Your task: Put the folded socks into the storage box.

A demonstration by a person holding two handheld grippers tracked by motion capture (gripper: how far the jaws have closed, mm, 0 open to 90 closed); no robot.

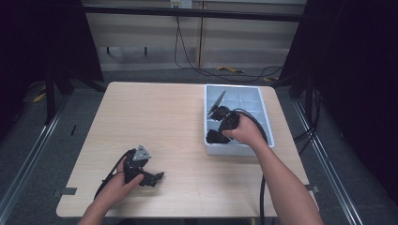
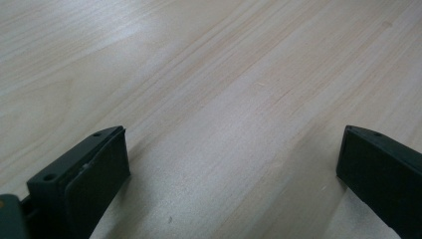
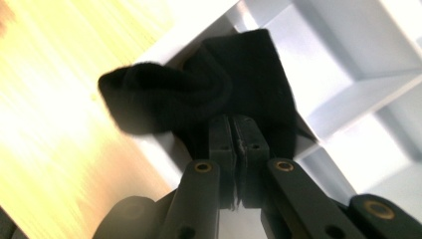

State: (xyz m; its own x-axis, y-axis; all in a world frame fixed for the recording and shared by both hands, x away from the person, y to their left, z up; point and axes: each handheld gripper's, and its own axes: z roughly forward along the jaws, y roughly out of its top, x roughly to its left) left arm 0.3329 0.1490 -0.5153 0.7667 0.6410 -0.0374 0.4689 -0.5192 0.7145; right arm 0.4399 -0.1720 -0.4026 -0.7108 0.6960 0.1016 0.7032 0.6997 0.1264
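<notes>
High view: a light wooden table (image 1: 155, 122) on a grey floor, with a pale grey divided tray (image 1: 265, 117) on its right half, long side running away from the person. The right hand (image 1: 246, 131) holds the right gripper (image 1: 219, 123) over the tray's near left part; its grey three-cornered plate tilts up above it, and a black cable (image 1: 261, 136) loops back along the forearm. A dark bundle, a black cloth (image 1: 217, 136), sits at the tray's near left corner, just below the gripper. The left hand (image 1: 119, 183) holds the left gripper (image 1: 157, 177) low at the near left part of the table, well apart from the tray, jaws pointing right. Behind the table, a pale wall panel and loose cables on the floor. Left gripper view: the left gripper (image 2: 234, 164) has its two black jaws spread wide, one at each lower corner, with only bare wood grain between them; it holds nothing. Right gripper view: the right gripper (image 3: 238, 142) has its jaws pressed together, almost no gap between them, pinching the black cloth (image 3: 199, 94). The cloth bunches into a thick fold to the left and a flatter flap above the tips. It hangs over the tray's white wall (image 3: 199, 35) at the corner, with compartment dividers (image 3: 358, 84) to the right and the table (image 3: 54, 114) to the left.
</notes>
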